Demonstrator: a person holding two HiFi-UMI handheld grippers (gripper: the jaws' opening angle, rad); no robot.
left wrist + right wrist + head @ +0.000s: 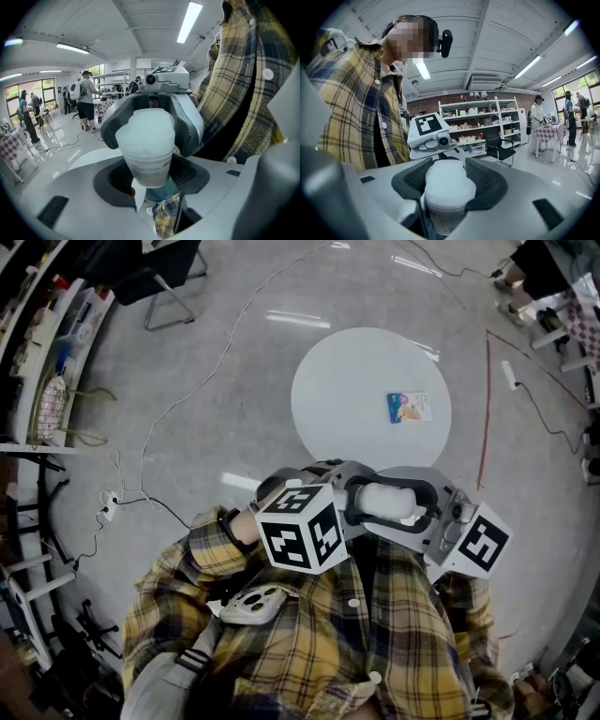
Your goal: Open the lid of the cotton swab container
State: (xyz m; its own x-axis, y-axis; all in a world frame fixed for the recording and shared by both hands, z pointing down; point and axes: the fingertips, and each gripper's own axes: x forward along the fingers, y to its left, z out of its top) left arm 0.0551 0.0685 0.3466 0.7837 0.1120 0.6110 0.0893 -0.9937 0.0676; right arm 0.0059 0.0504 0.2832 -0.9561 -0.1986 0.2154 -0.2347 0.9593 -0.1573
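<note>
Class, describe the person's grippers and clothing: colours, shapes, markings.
The left gripper and right gripper share pale grey bodies and dark grey curved fingers. Each carries a white cube with black square markers. The person wears a yellow, navy and white plaid shirt.

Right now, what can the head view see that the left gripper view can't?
Only the head view shows the round white table with a small colourful packet lying on it, and a red line on the floor.

Only the left gripper view shows the ceiling lights and the windows far off.

Both show the cotton swab container, held between the left gripper and the right gripper, and the person's yellow plaid shirt.
</note>
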